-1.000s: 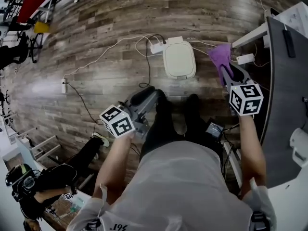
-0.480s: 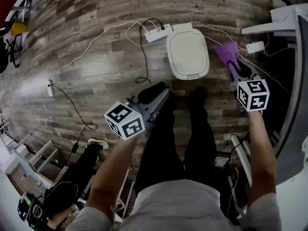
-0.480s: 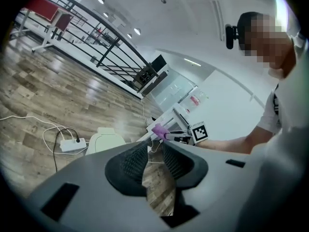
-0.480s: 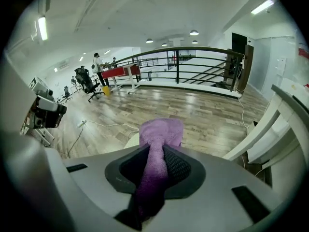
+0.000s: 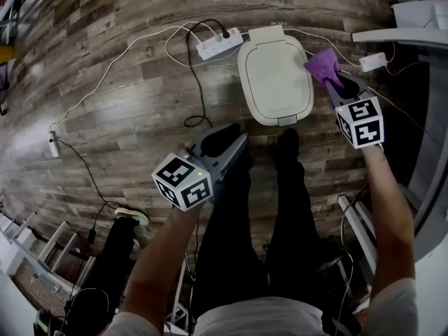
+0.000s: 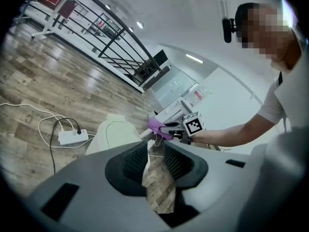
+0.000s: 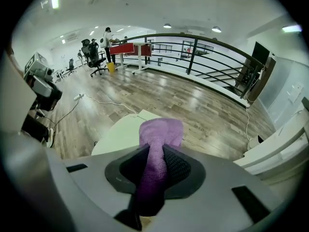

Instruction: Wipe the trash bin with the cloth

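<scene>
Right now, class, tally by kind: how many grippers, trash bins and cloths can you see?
grippers: 2, the left gripper and the right gripper
trash bin: 1
cloth: 1, purple
total: 4

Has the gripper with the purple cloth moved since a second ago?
Yes. The right gripper with the purple cloth came nearer the white trash bin; the cloth now reaches its right edge.

Head cam looked steeply down from above onto the grey-brown wood-plank floor (image 5: 105, 68). Left gripper cam sat low, facing nearly level across the room; right one tilted down, close over the cream plastic lidded trash bin (image 7: 118, 129). All three shared that bin.
</scene>
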Motion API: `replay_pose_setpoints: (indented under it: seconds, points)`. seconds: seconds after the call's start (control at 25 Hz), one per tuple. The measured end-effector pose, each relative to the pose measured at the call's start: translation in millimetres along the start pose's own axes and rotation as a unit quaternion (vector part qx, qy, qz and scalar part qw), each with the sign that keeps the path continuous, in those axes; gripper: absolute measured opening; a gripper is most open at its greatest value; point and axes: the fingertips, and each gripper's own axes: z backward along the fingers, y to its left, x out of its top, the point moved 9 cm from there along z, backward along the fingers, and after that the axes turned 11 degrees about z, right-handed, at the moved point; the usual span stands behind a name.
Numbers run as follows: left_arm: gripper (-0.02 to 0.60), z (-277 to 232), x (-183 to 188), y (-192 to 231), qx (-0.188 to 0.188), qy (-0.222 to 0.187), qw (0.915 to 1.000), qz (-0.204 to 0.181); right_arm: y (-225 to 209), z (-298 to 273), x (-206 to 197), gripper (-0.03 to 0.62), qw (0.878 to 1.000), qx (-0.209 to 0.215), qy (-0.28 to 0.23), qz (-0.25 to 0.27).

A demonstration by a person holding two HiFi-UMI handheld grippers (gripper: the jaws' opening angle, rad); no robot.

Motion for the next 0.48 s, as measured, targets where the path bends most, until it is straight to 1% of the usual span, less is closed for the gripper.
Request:
replay_pose_setpoints:
  seconds: [0.12,0.24,0.36,0.48]
  points:
    - [0.101,-8.0,2.8,6.7,-0.005,-0.002,1.0,-0.003,5.2,-23.7,16.9,0.086,1.0,0.007,-0.003,-0.006]
    - [0.101,-14.5,3.8,11.8,-0.007,-0.003,1.0,-0.003,13.5,-50.3,36.5,0.087,1.0,0.027,-0.005,0.006]
    - [0.101,-18.9,2.9,16.5,0.004,-0.009,0.9999,0.004,19.3,-78.2,58.0,0.087,0.998,0.053,-0.023,0.007]
    - [0.101,-23.4,5.3,19.9,0.017,-0.032,0.9992,0.017,21.8,-105.1,84.4,0.087,0.996,0.075,-0.044,0.015]
